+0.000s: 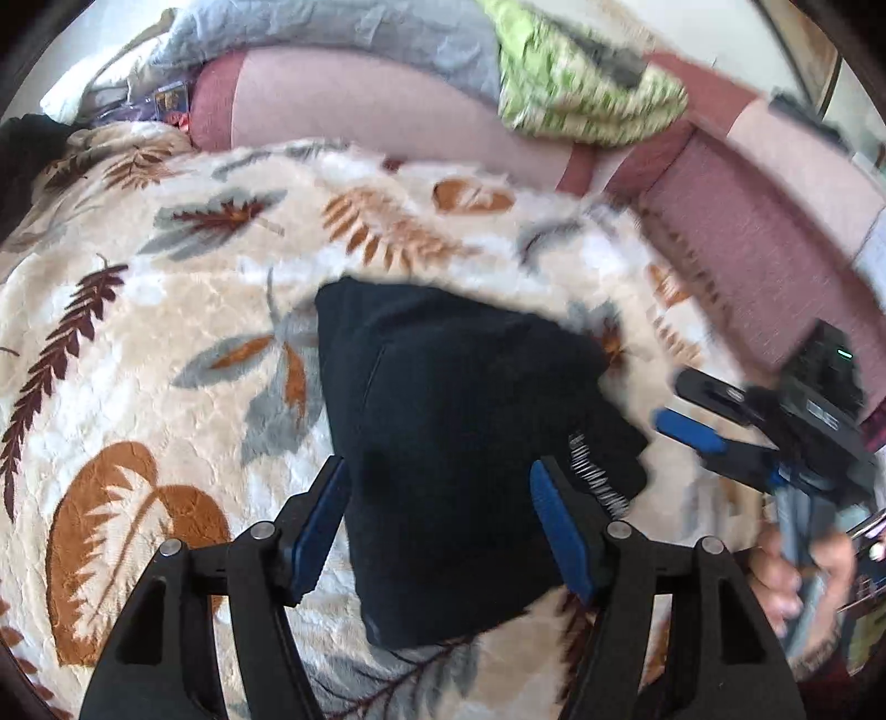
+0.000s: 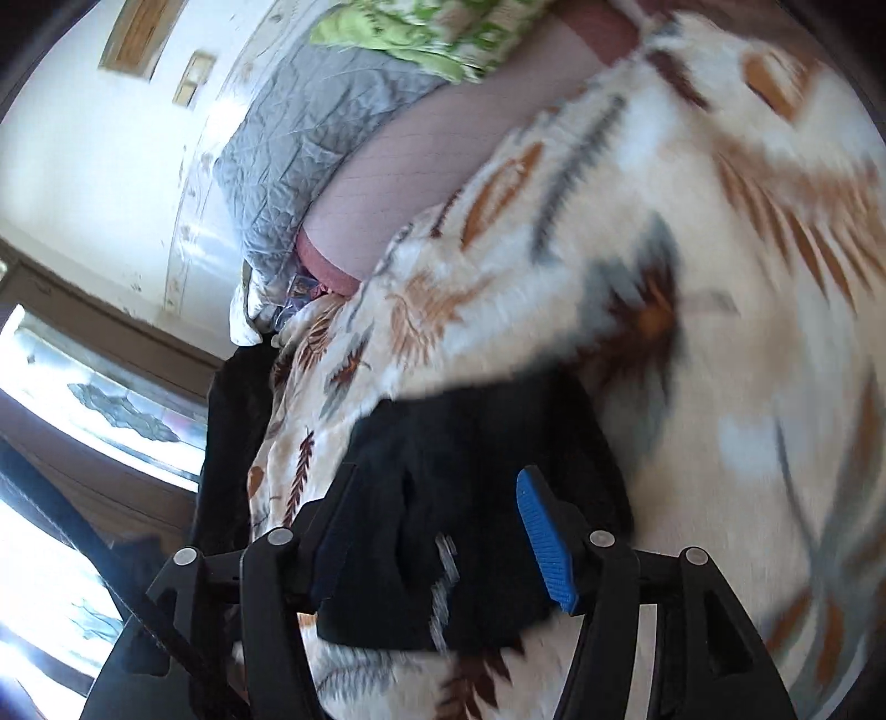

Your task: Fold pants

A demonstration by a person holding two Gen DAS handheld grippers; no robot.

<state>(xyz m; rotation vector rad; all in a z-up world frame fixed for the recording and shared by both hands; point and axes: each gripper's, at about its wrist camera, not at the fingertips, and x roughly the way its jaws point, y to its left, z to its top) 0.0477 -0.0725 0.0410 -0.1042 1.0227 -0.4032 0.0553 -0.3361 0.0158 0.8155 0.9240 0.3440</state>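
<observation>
While both grippers, left gripper (image 1: pixel 437 520) and right gripper (image 2: pixel 437 531), hold jaws open and empty, soft, limp dark pants (image 1: pixel 465 443) lie folded mid-frame on the leaf-print blanket (image 1: pixel 138 310), likely best pinched at a corner.

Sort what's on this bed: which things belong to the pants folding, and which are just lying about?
Job:
black pants, folded into a bundle
left tool, open
right tool, open

Lying about:
leaf-print blanket beneath the pants
grey quilt
green patterned cloth
pink bedsheet
</observation>
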